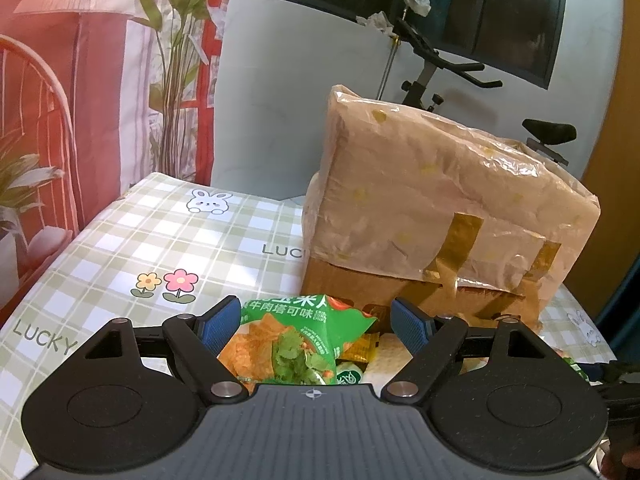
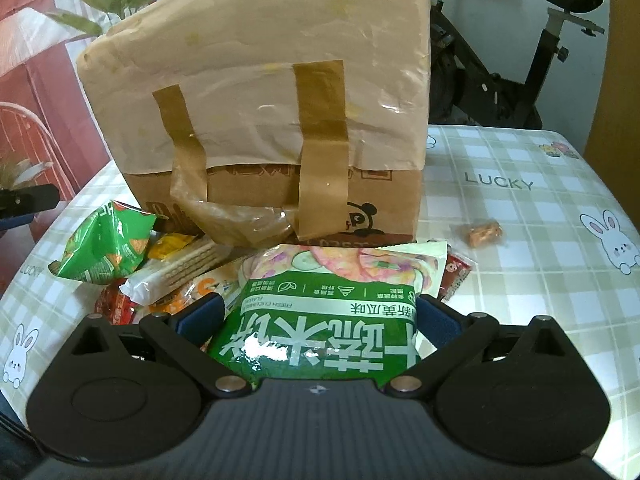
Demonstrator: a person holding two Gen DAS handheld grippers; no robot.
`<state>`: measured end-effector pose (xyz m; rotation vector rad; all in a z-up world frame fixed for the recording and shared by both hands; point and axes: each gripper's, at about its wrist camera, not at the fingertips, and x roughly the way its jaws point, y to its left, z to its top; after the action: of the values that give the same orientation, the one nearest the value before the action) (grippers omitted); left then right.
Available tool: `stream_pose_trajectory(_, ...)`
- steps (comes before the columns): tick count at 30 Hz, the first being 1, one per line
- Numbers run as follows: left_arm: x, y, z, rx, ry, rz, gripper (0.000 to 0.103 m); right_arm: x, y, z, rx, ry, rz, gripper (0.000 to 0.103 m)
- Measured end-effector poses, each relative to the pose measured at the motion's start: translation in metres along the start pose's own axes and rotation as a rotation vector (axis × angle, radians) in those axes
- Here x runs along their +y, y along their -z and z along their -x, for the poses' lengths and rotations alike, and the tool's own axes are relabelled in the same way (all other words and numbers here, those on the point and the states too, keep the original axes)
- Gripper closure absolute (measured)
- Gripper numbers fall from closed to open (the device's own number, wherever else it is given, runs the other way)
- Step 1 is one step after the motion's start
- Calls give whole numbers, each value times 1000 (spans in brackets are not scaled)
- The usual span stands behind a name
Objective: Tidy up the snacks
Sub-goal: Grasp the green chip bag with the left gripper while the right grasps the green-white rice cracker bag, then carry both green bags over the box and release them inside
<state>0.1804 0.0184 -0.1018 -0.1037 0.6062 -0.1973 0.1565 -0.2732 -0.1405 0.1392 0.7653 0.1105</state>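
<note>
A heap of snack packets lies on the checked tablecloth (image 2: 520, 208) in front of a taped cardboard box (image 2: 260, 120). My right gripper (image 2: 320, 316) is shut on a green cucumber-flavour crisps bag (image 2: 320, 304), with both blue pads against its sides. My left gripper (image 1: 316, 324) stands open over a green tortilla-chip bag (image 1: 288, 340). That bag sits between the fingers, and the right pad (image 1: 412, 324) is clear of it. The right wrist view has the same chip bag (image 2: 104, 248) at the left of the heap, near a left fingertip (image 2: 20, 204).
A white cracker pack (image 2: 176, 272), a yellow packet (image 2: 172, 246) and red packets (image 2: 114, 304) lie in the heap. A small brown sweet (image 2: 484, 234) lies alone to the right. The box (image 1: 440, 200) stands close behind. An exercise bike (image 2: 520, 80) is beyond the table.
</note>
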Motion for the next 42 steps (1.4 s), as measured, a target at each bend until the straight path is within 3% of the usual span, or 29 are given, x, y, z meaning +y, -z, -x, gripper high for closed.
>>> stream_pose_trajectory(9, 5, 5, 0, 16, -10, 5, 19, -5, 4, 5, -16, -22, -25, 8)
stream_pose_trajectory(16, 11, 7, -9, 34, -18, -26, 19, -6, 4, 4, -13, -26, -34, 8)
stream_pose_trajectory(22, 21, 6, -35, 90, 7, -79, 14, -7, 5, 3, -11, -28, -40, 10)
stream_pose_trajectory(33, 36, 17, -85, 148, 36, -81, 9, -10, 7, 3, -19, -45, -47, 13)
stream_pose_trajectory(37, 30, 19, -79, 151, 22, -124, 21, -11, 7, 2, -21, -49, -54, 13)
stream_pose_trajectory(42, 34, 21, -58, 136, 21, -80, 23, -11, 7, 4, -27, -51, -63, 15)
